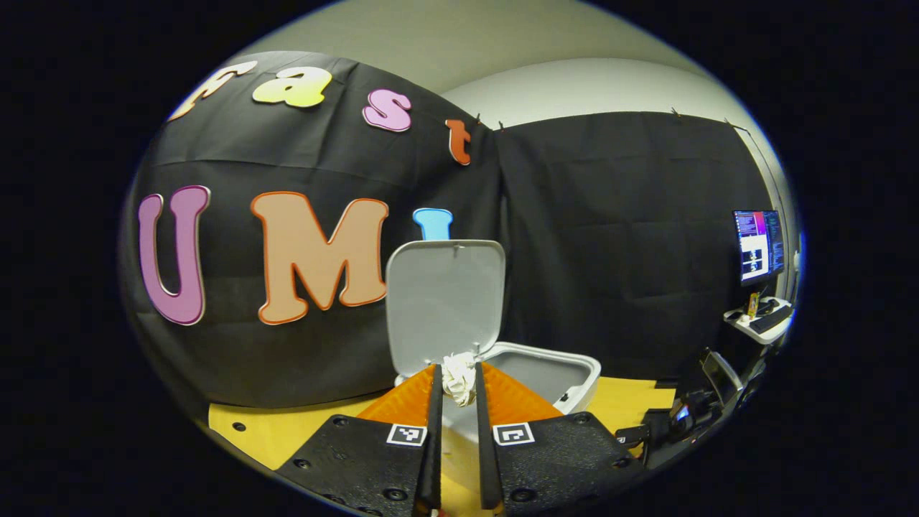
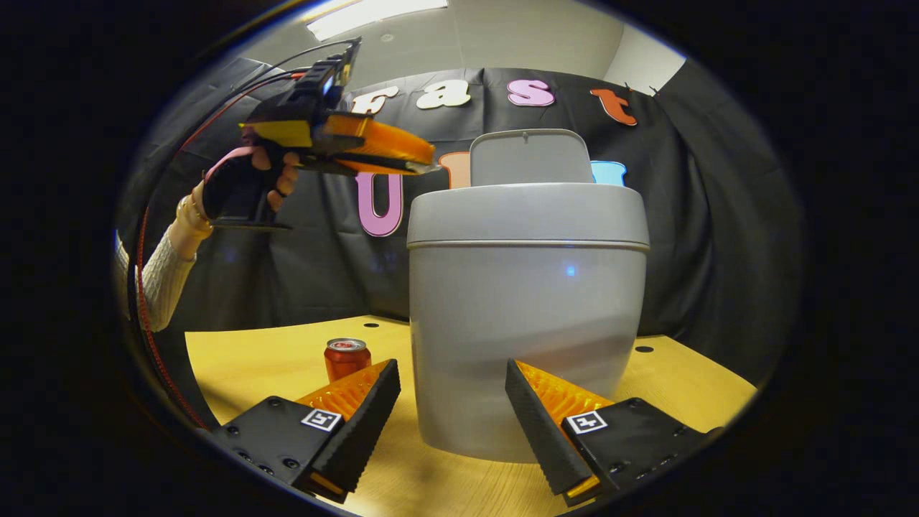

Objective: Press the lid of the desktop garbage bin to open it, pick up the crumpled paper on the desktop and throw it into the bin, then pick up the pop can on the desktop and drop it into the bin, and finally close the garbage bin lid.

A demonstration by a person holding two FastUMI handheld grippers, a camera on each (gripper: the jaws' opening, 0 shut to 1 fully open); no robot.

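Note:
The grey desktop bin stands on the yellow table with its lid swung up. In the left gripper view, my left gripper is shut on the white crumpled paper, held above the near rim of the bin's mouth. The right gripper view shows that same left gripper high at the bin's upper left, held by a hand. My right gripper is open, low over the table right in front of the bin. A red pop can stands upright left of the bin.
The yellow table has free room left of the can and in front of the bin. Black cloth walls close the back and sides. A monitor and a small cluttered shelf sit at the far right.

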